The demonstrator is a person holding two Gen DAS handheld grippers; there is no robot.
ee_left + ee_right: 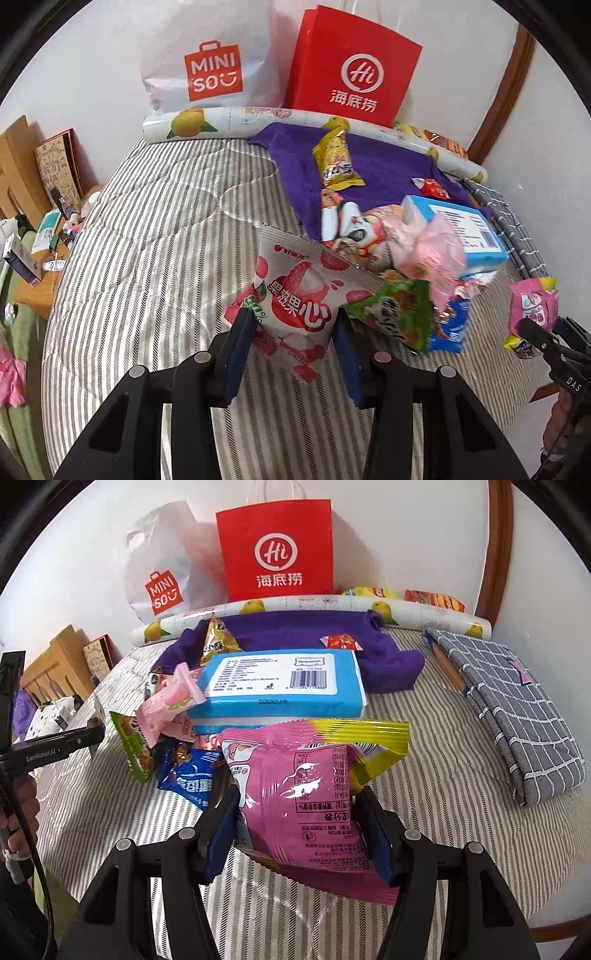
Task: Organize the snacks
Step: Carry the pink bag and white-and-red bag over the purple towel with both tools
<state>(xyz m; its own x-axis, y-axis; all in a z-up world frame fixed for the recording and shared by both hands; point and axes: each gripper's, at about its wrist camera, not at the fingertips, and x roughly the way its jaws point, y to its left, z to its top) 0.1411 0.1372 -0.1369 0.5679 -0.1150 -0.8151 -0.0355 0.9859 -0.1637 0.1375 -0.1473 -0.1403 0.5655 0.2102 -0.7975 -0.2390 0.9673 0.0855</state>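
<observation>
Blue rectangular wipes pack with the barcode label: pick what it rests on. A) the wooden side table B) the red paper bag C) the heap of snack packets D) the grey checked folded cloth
C: the blue rectangular wipes pack lies atop the heap of snack packets, not on any bag, cloth or table.

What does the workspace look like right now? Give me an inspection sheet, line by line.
Surface: striped quilt, purple cloth at the back.
Job's things: lychee snack bag and pink snack bag each gripped; loose packets heaped around the blue wipes pack.
Clutter: fruit-print roll, grey checked fabric.
Grippers: left gripper shut on lychee bag; right gripper shut on pink bag.
Cables: black cable by the hand at the left edge.
Surroundings: red paper bag, white Miniso bag against the wall.
</observation>
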